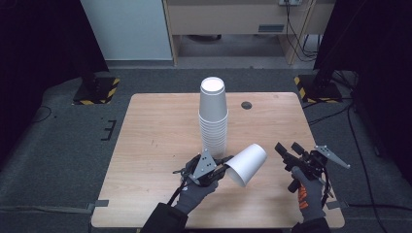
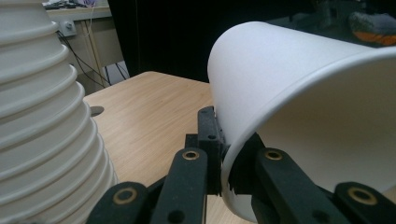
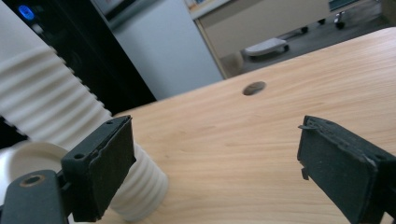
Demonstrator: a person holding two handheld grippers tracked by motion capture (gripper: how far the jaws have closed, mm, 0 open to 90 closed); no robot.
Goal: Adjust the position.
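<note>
The stack of cups [image 2: 46,121] is cut off by the left gripper view's left edge, its base unseen.

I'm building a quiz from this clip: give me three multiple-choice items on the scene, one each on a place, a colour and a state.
1. Where is the cup stack?
A. table's far middle
B. on the floor
C. table's left edge

2. What colour is the held cup?
A. red
B. white
C. blue

3. How are the right tongs?
A. shut on a cup
B. open
C. shut on a cable

Answers: 1 A, the stack stands mid-table toward the far edge; 2 B, the left tongs grip a white rim; 3 B, their jaws stand apart with nothing between.
</note>
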